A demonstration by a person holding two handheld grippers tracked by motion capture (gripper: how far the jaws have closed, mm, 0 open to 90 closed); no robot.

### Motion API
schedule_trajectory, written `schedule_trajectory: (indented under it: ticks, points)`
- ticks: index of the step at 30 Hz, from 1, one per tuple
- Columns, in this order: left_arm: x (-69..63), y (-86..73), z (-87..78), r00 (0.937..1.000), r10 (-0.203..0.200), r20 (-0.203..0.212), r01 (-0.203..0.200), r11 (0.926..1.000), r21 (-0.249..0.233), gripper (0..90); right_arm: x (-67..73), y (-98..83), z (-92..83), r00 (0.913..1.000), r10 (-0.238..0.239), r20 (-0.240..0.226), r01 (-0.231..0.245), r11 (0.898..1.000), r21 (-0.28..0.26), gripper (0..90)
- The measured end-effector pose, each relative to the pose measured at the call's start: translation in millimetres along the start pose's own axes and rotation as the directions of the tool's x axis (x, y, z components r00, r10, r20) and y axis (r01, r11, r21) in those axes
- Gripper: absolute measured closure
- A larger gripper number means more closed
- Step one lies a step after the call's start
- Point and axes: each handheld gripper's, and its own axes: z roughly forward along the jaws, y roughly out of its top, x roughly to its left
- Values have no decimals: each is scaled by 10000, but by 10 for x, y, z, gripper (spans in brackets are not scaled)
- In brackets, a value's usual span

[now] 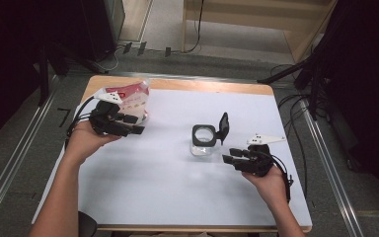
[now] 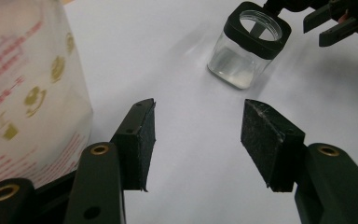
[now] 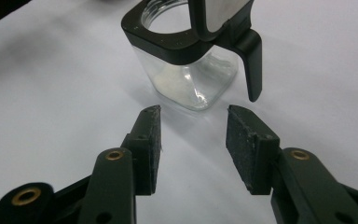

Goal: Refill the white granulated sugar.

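A small clear glass jar (image 1: 202, 142) with a black square collar stands on the white table top (image 1: 168, 187), right of centre. Its flip lid (image 1: 223, 127) stands up open at the jar's right side. My right gripper (image 1: 228, 155) is just right of the jar and points left at it, open and holding nothing. In the right gripper view the jar (image 3: 186, 77) is a short way beyond the open gripper (image 3: 193, 114). At the far left stands a clear bag with red print (image 1: 134, 98). My left gripper (image 1: 137, 126) is beside the bag, open and not holding anything (image 2: 199, 106).
In the left gripper view the bag (image 2: 23, 93) rises at the left, the jar (image 2: 244, 51) stands farther off, and the right gripper (image 2: 328, 23) is behind the jar. Floor cables and dark stands surround the table.
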Motion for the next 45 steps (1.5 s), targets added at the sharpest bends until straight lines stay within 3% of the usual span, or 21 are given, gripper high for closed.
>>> schedule_trajectory:
  ticks: [16, 19, 30, 36, 39, 45]
  points:
    - [229, -178, -244, 9944, -855, -626, 833, 9958, -368, 439, -18, 6, 78, 9999, -109, -43, 110, 9994, 342, 514]
    - [256, -205, -279, 9938, -869, -698, 856, 9961, -220, 435, -16, 12, 83, 9999, -133, -54, 134, 9993, 338, 513]
    - [433, -339, -410, 9846, -1443, -991, 1385, 9883, -637, 421, -17, 16, 122, 9997, -211, -89, 215, 9985, 508, 513]
    - [550, -362, -424, 9745, -1855, -1261, 1750, 9804, -900, 399, -28, 10, 111, 9999, -135, 9, 134, 9987, 499, 513]
    - [593, -350, -403, 9723, -1868, -1406, 1752, 9803, -906, 388, -31, 2, 105, 9999, -164, 43, 161, 9986, 495, 514]
    - [636, -248, -270, 9737, -1656, -1567, 1544, 9847, -814, 388, -24, -20, 103, 9998, -151, 93, 146, 9982, 583, 514]
